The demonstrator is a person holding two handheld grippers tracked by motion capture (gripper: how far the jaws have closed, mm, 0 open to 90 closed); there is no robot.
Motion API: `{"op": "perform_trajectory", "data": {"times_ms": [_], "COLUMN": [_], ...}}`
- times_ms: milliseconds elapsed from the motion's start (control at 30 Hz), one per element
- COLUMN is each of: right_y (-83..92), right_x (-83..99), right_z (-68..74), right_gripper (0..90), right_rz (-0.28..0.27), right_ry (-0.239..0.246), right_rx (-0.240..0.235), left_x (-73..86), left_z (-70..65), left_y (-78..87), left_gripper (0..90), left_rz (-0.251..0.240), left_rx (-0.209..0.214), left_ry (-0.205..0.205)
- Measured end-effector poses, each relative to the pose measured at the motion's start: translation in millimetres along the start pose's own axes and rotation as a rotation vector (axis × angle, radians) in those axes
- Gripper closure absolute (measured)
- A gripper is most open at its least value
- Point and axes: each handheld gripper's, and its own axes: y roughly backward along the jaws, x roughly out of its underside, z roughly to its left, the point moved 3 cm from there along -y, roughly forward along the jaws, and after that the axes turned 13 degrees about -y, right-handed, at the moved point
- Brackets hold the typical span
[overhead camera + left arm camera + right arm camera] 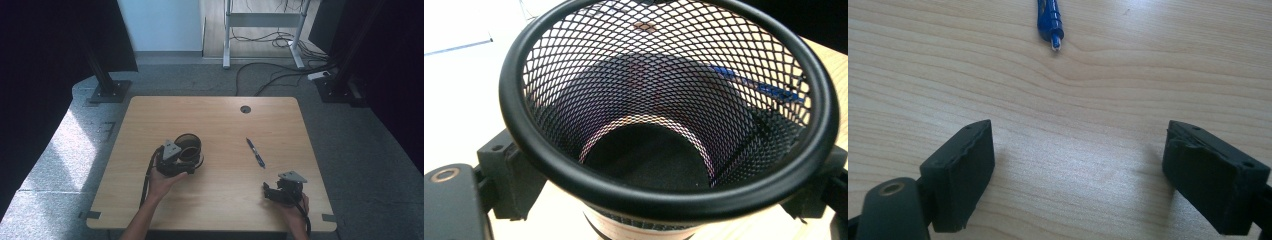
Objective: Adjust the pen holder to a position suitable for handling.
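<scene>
A black mesh pen cup [189,144] stands upright left of the table's middle. My left gripper [186,160] is shut on it, one jaw on each side of its wall. In the left gripper view the cup's rim [664,196] is close up, with nothing inside the cup. A blue pen [255,152] lies flat right of centre, and it shows through the mesh [769,90]. My right gripper [269,191] hovers low near the front right corner, open, with nothing between its jaws. The pen's tip [1051,25] points toward the right gripper [1078,175], a short way ahead of it.
The wooden table [220,115] has a round cable hole [245,109] near its far edge. Beyond it on the floor are grey carpet, a desk frame [262,30] and loose cables [280,70]. Dark stands [107,75] flank the table's far corners.
</scene>
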Motion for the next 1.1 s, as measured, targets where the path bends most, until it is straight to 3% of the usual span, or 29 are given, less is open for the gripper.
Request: {"op": "perform_trajectory", "data": {"times_ms": [1100], "right_y": [0.1], "right_x": [0.0], "right_z": [0.0], "right_gripper": [13.0], "right_rz": [0.000], "right_ry": [0.001], "right_rx": [-0.002], "left_x": [-17.1], "left_z": [-39.2], "left_y": [-48.7], "left_gripper": [10.6], "left_rz": [0.038], "left_rx": [0.072], "left_ry": [-0.030]}}
